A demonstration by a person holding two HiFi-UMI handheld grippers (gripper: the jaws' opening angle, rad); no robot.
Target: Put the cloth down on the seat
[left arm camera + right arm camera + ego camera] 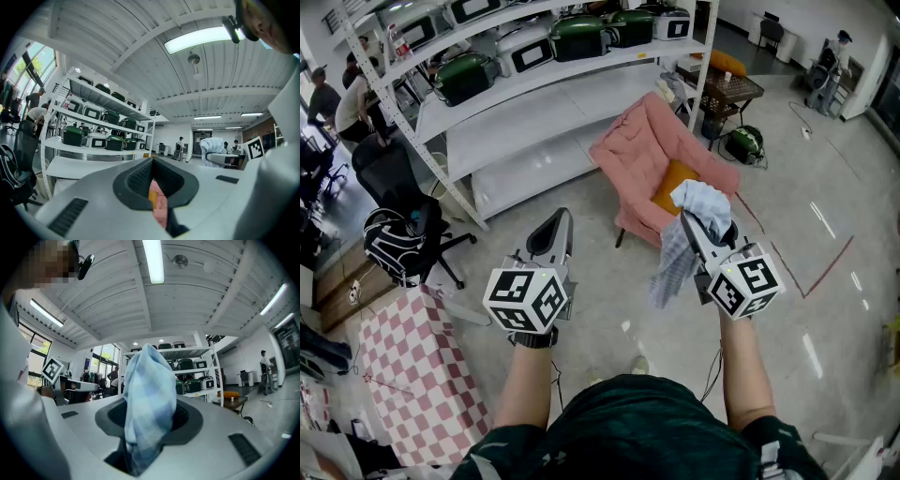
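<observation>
Cloth (675,262) is clamped in the right gripper (686,223), bunched above the jaws with its tail hanging straight down. Pink chair seat (639,202) lies dead ahead, just past that gripper's tip, with the orange cushion (672,186) nearest. Left gripper (560,225) is closed and empty, off to the side. Right arm looks best placed for the reach.

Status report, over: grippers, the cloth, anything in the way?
Right gripper shut on the cloth, not yet on the pink chair. Left gripper shut, empty. Orange cushion lies on the seat.
</observation>
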